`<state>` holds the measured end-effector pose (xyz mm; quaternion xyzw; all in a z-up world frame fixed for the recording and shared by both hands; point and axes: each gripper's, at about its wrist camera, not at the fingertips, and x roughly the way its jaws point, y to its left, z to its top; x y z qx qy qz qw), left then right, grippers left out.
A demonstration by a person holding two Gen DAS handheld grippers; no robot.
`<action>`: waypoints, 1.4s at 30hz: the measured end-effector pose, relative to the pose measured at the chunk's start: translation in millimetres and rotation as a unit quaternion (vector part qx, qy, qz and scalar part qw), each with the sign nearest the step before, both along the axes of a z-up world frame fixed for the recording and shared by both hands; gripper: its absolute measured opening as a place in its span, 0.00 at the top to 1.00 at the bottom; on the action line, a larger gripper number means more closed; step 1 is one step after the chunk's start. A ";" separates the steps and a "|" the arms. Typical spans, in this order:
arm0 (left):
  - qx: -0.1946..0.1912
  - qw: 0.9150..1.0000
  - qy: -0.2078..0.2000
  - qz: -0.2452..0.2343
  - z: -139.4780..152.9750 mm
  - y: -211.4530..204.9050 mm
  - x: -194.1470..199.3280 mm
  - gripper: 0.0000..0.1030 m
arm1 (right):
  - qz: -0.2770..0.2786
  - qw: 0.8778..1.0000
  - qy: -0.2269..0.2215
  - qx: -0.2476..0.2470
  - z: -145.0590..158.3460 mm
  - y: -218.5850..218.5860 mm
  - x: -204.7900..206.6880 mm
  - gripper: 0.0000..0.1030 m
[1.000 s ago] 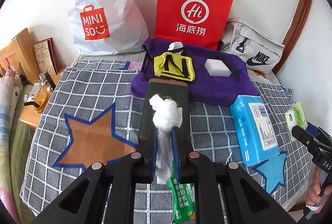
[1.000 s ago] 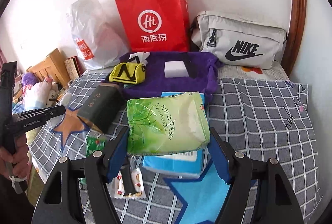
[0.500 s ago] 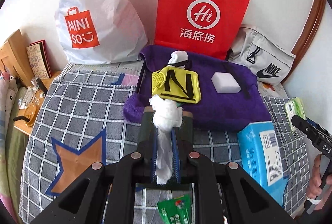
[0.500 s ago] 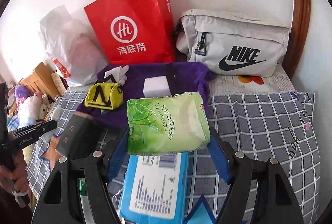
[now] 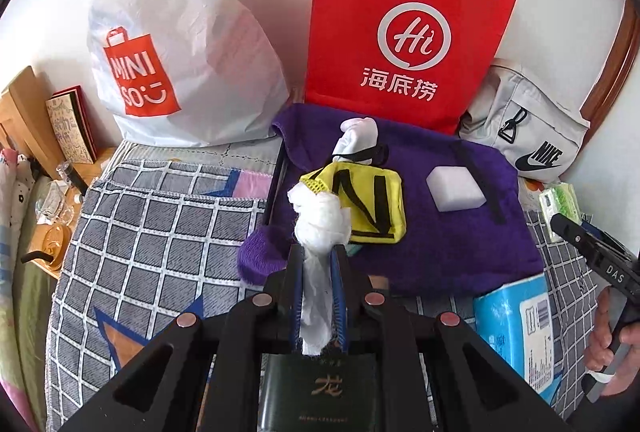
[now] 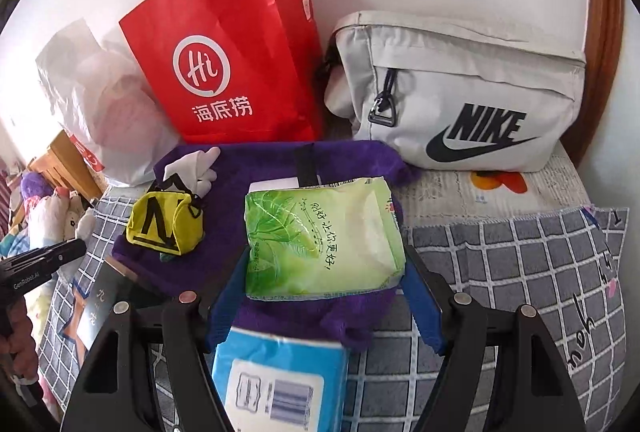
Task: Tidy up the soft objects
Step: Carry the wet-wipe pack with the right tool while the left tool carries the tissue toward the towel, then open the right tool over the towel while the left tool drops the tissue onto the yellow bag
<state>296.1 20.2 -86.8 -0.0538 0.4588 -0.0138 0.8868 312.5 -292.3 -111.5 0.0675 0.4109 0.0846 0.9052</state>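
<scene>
My left gripper is shut on a crumpled white tissue wad, held over the near edge of the purple towel. On the towel lie a yellow pouch with black stripes, a white glove and a white sponge block. My right gripper is shut on a green tissue pack, held above the purple towel in front of the white sponge. The yellow pouch sits left of it.
A red paper bag, a white Miniso bag and a grey Nike bag stand against the wall behind the towel. A blue tissue pack and a dark green box lie on the checked cloth. A wooden nightstand is at left.
Both grippers moved forward toward the purple towel with their loads. The bags and towel grew larger, and the green box and blue pack slid under the grippers.
</scene>
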 end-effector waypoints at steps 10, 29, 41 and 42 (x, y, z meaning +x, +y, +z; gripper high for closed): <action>0.000 1.000 0.002 -0.011 -5.5 -13.1 23.4 0.87 | 0.040 0.999 0.020 -0.022 -22.3 24.2 27.1 0.29; -0.029 0.999 0.008 -0.034 -20.4 -36.7 57.8 0.87 | 0.057 0.996 0.060 -0.037 -52.1 22.7 47.4 0.29; -0.031 0.999 0.021 -0.030 -40.8 -51.0 80.4 0.87 | 0.058 0.994 0.068 -0.060 -59.1 27.2 49.0 0.22; -0.032 0.999 0.024 -0.030 -42.7 -51.3 81.7 0.87 | 0.056 0.994 0.067 -0.066 -59.4 27.8 48.7 0.21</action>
